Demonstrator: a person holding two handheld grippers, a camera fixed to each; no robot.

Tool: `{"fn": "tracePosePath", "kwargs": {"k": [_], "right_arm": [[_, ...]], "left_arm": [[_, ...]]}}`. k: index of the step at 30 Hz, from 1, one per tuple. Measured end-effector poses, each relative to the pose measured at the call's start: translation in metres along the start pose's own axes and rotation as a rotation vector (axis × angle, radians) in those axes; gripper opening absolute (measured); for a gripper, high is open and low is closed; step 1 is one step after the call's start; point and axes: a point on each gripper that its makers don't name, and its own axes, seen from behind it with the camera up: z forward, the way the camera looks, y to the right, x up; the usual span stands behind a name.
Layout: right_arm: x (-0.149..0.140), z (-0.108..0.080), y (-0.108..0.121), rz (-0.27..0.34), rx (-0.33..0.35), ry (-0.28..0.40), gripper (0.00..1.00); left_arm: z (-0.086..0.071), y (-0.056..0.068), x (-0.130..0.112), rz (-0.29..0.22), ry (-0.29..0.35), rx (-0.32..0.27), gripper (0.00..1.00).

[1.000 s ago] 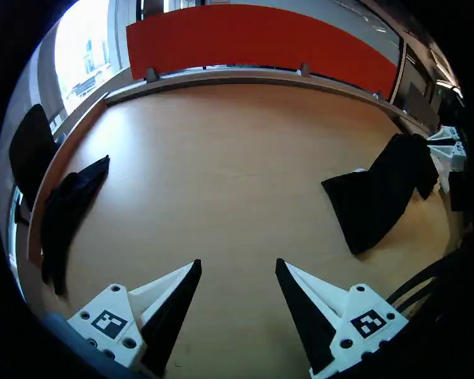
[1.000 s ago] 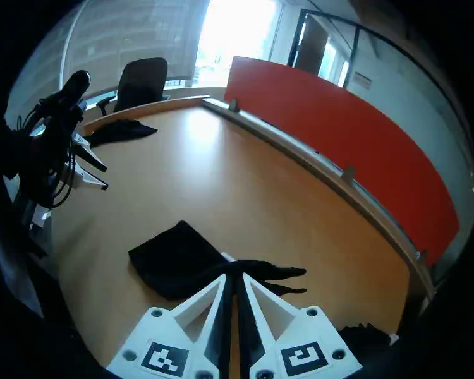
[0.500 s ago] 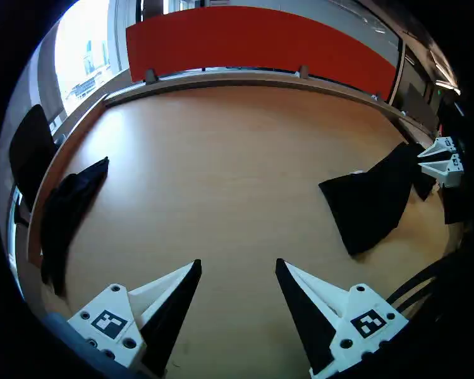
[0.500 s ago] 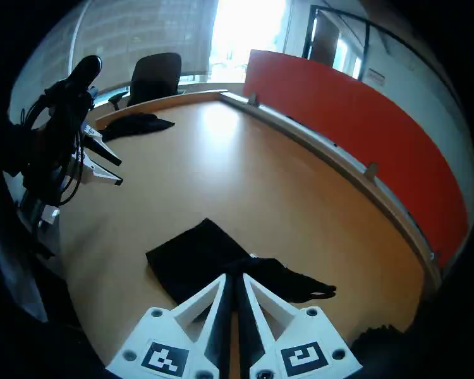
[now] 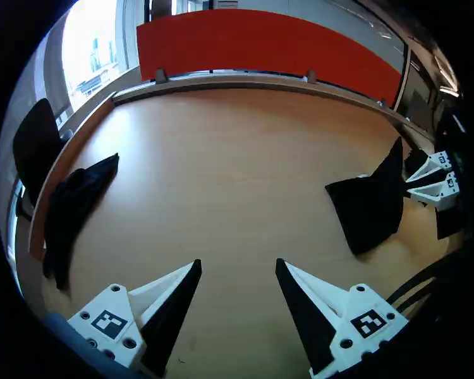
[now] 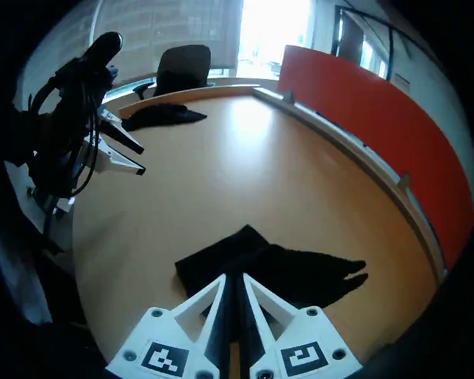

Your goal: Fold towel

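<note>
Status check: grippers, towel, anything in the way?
Left gripper open above the table. Right gripper shut on black towel, one corner raised. Second dark cloth at the table edge, apart from the towel.

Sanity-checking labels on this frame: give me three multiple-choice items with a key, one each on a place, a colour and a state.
1. Where does the spare black cloth lie?
A) at the table edge near the chair
B) on the floor
C) in a basket

2. What colour is the partition behind the table?
A) blue
B) red
C) green

3. What state is the left gripper in?
A) shut on a cup
B) shut, empty
C) open

Key:
1 A: the cloth lies heaped at the edge beside the chair.
2 B: the partition is plain red.
3 C: its fingers stand apart over bare table, while the right gripper is shut on the black towel.
</note>
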Motion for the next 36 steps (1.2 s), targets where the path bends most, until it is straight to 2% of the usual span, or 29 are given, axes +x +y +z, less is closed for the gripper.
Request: {"fn": "tracePosePath", "kwargs": {"k": [3, 4, 11, 14, 16, 24, 36], "right_arm": [[-0.002, 0.008, -0.01, -0.008, 0.03, -0.015, 0.06], [-0.003, 0.011, -0.012, -0.009, 0.037, -0.021, 0.09], [-0.012, 0.021, -0.016, 0.01, 0.051, -0.066, 0.67], [-0.014, 0.022, -0.013, 0.027, 0.043, -0.071, 0.83], [-0.015, 0.021, -0.011, 0.037, 0.039, -0.072, 0.86], [-0.021, 0.017, -0.006, 0.054, 0.025, -0.079, 0.86], [-0.049, 0.015, -0.005, 0.087, 0.007, -0.115, 0.86]], "left_arm": [[-0.003, -0.006, -0.002, -0.01, 0.001, 0.01, 0.86], [-0.004, -0.008, -0.003, -0.014, 0.001, 0.013, 0.86], [-0.009, -0.02, -0.009, -0.033, -0.002, 0.031, 0.86], [-0.01, -0.022, -0.011, -0.036, -0.003, 0.034, 0.86], [-0.01, -0.023, -0.012, -0.036, -0.004, 0.034, 0.86], [-0.009, -0.022, -0.009, -0.036, -0.002, 0.032, 0.86], [-0.01, -0.022, -0.009, -0.037, -0.001, 0.034, 0.86]]}}
